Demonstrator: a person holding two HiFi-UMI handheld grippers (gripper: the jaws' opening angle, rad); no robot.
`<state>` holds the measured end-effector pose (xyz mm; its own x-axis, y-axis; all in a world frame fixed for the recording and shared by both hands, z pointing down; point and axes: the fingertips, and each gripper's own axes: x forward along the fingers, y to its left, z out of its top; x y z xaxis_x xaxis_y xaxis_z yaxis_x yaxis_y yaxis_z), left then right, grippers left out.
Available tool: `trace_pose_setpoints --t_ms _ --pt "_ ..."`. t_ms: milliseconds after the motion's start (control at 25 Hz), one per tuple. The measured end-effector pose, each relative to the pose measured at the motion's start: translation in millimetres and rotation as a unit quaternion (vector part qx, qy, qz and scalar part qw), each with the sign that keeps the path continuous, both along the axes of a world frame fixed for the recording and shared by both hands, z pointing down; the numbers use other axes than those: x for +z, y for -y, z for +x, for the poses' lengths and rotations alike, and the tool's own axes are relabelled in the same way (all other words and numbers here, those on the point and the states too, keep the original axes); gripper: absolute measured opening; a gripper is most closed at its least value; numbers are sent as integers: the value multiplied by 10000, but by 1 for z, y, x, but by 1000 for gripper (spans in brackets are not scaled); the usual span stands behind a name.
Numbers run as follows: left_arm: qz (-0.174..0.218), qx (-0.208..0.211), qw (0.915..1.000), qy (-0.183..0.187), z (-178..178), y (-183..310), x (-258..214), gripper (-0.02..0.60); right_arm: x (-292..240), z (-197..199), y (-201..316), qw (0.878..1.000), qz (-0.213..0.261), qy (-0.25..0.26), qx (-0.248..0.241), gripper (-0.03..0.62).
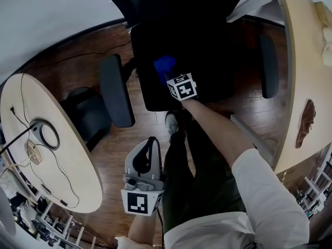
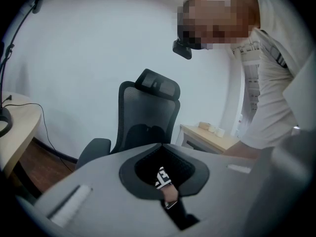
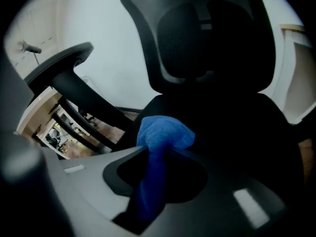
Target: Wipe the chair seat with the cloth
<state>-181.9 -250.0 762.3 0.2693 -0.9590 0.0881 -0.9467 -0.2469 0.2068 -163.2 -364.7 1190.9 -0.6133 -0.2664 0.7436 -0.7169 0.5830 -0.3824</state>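
Right tongs [image 3: 154,154] are clamped on the blue cloth [image 3: 165,132], which bunches just ahead of them over the chair seat [image 1: 218,71]. Left tongs [image 2: 162,147] hang together, empty, well behind. The bunched cloth could slip from the pinch, or the unsteadied chair could roll under pressure.

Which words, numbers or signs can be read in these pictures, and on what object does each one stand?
No readable text in any view.
Upper marker cube, over the chair seat: black-and-white square pattern only, no letters.
Lower marker cube: the same kind of pattern, no letters.
Print on the person's white shirt: too blurred to read.
Blue cloth: no label shows.
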Motion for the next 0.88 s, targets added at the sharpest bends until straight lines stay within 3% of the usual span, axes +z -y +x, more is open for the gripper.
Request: trace_pose_setpoints --t_ms 320,480,560,680,760,880 --pt "-51 418 9991 48 37 16 6 25 18 230 47 9885 117 -949 1170 92" --pt "-48 541 9985 58 51 25 10 25 14 292 62 9807 152 -1136 1581 93" --pt "-89 579 9983 75 53 27 12 25 10 294 63 9807 157 -1081 1620 93" --pt "-133 575 9982 86 51 26 15 25 -1 258 57 9838 257 -795 1584 92" --pt "-170 542 9984 69 47 24 17 25 -12 209 42 9882 328 -424 1436 92" --pt "-140 569 9982 107 44 21 16 25 -31 105 -5 9950 275 292 917 93"
